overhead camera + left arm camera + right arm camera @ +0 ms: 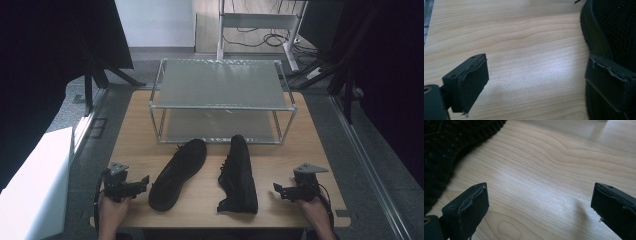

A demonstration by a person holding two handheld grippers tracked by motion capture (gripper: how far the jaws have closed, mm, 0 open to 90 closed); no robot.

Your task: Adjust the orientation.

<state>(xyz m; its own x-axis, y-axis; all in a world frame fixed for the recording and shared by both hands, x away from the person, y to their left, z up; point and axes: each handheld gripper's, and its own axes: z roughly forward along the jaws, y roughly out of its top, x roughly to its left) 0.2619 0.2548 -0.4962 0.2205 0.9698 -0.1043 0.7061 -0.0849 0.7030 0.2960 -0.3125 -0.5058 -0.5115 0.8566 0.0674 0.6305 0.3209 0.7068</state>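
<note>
Two black shoes lie on the wooden table (200,200). The left shoe (179,172) rests upright on its sole, slanting toward the front left. The right shoe (238,175) lies tipped on its side, its ridged sole (439,147) facing right. My left gripper (142,182) sits at the front left, open, just left of the left shoe's heel (604,37); bare wood shows between its pads (471,80). My right gripper (278,190) is at the front right, open, a short way right of the tipped shoe, over bare wood (536,195).
A two-tier metal rack (222,87) with grey shelves stands at the table's far half, just behind the shoes' toes. A white box (35,185) sits off the table to the left. Black stands and cables fill the floor behind.
</note>
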